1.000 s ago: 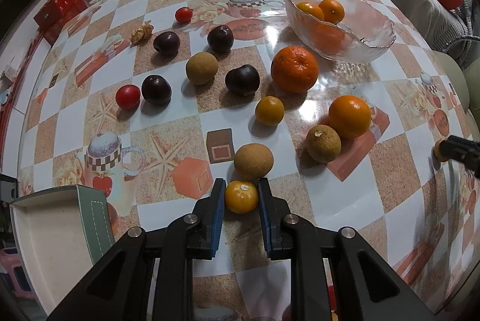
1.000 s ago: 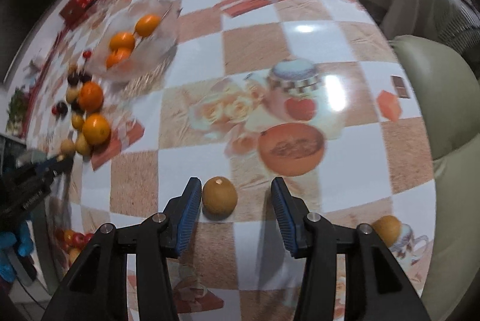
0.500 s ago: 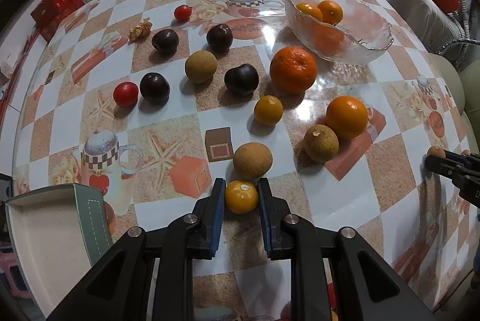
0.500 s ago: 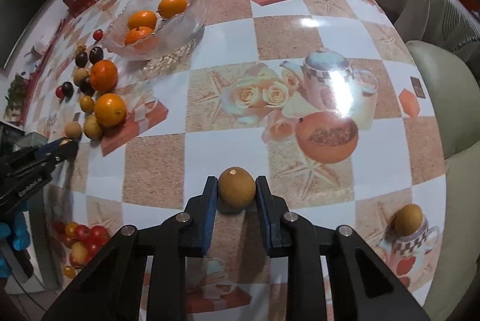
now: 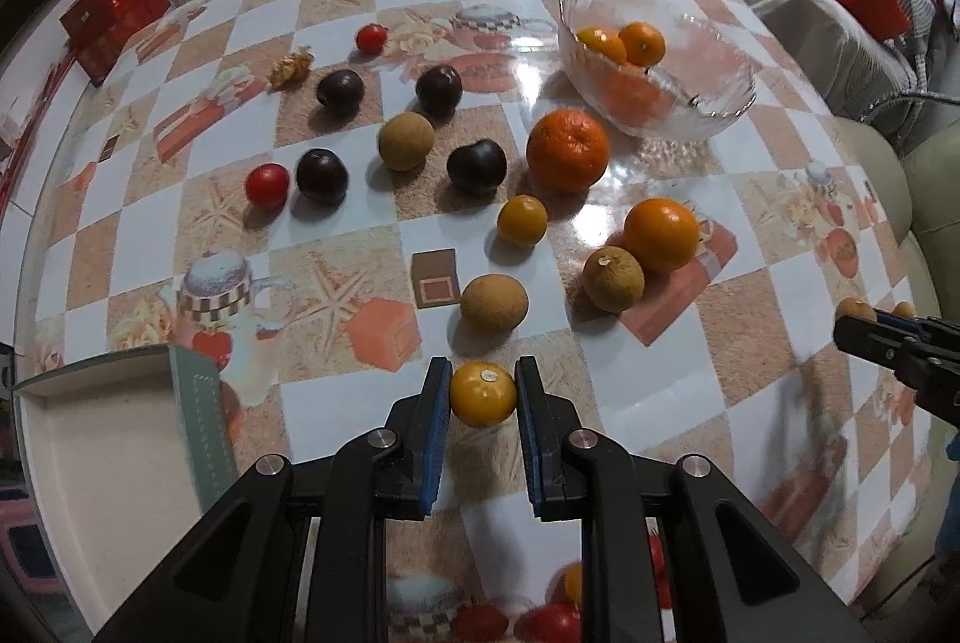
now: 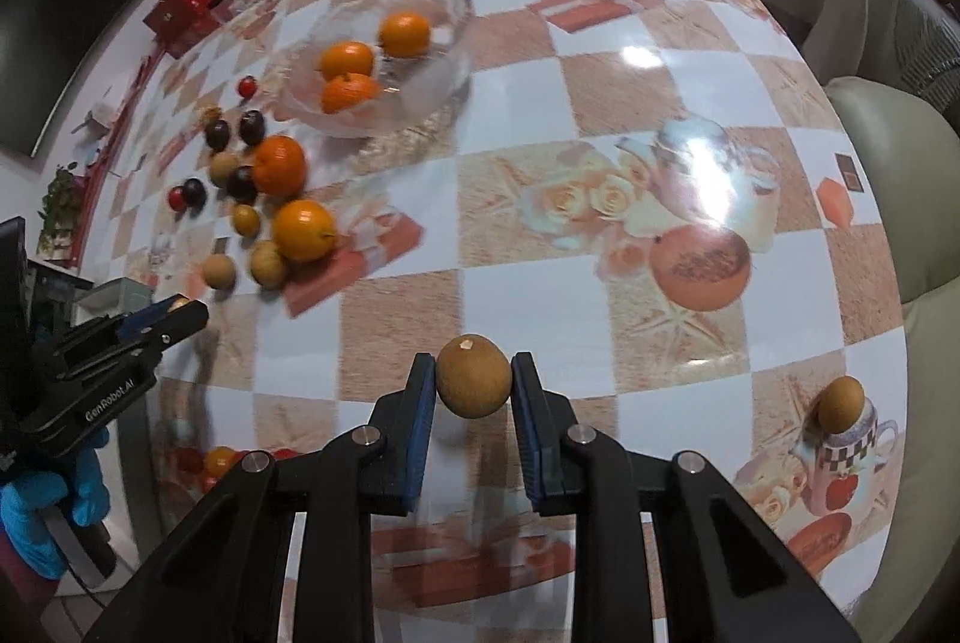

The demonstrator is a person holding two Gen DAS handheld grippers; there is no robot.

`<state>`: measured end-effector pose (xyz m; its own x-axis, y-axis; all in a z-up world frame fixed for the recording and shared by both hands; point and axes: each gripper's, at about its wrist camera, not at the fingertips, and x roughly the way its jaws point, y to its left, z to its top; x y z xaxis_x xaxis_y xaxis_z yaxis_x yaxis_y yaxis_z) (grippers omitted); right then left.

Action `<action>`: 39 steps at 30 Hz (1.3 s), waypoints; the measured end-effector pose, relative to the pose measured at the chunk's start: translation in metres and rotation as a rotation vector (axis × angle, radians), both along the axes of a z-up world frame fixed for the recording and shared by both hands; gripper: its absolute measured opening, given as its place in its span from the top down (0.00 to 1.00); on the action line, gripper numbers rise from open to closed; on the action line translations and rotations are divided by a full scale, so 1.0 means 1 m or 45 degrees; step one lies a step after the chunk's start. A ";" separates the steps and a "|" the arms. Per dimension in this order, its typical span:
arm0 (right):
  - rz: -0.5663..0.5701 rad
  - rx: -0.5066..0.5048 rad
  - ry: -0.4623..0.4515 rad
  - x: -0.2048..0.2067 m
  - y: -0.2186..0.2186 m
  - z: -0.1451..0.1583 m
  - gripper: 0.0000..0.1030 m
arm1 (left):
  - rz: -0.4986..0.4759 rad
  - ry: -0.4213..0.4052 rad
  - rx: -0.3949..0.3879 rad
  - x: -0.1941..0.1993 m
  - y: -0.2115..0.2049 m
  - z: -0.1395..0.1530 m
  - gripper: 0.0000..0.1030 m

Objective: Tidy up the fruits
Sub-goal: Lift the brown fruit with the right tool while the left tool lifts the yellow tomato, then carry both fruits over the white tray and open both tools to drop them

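My left gripper [image 5: 483, 391] is shut on a small yellow-orange fruit [image 5: 483, 394] and holds it just above the table. My right gripper [image 6: 473, 383] is shut on a round brown fruit [image 6: 473, 376], lifted off the table. A glass bowl [image 5: 708, 99] with three oranges stands at the far right in the left wrist view; it also shows in the right wrist view [image 6: 447, 42]. Loose oranges, brown fruits, dark plums and red tomatoes lie in rows on the chequered table [image 5: 336, 283]. The right gripper shows in the left wrist view [image 5: 879, 325], the left gripper in the right wrist view [image 6: 174, 316].
A white-and-green box [image 5: 108, 433] stands at the table's near left edge. Another brown fruit [image 6: 842, 403] lies at the right edge by a sofa [image 6: 900, 163]. Red boxes [image 5: 114, 6] and packets crowd the far left edge.
My right gripper closed on the brown fruit and lifted it, swinging left toward the bowl. My left gripper tightened on the yellow-orange fruit and raised it slightly.
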<state>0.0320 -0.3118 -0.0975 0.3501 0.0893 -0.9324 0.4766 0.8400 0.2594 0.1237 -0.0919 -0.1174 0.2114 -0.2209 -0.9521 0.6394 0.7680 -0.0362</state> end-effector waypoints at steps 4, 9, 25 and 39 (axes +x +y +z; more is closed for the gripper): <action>0.044 0.005 -0.013 0.011 0.017 0.011 0.73 | 0.031 -0.011 -0.037 0.000 0.015 0.015 0.78; 0.114 0.006 -0.031 0.030 0.046 0.022 0.73 | 0.090 -0.030 -0.078 0.001 0.044 0.036 0.78; 0.484 0.130 -0.093 0.121 0.215 0.035 0.73 | 0.371 -0.048 -0.014 0.028 0.186 0.042 0.78; 0.614 0.117 0.053 0.173 0.298 -0.021 0.73 | 0.467 0.005 0.153 0.032 0.235 -0.009 0.77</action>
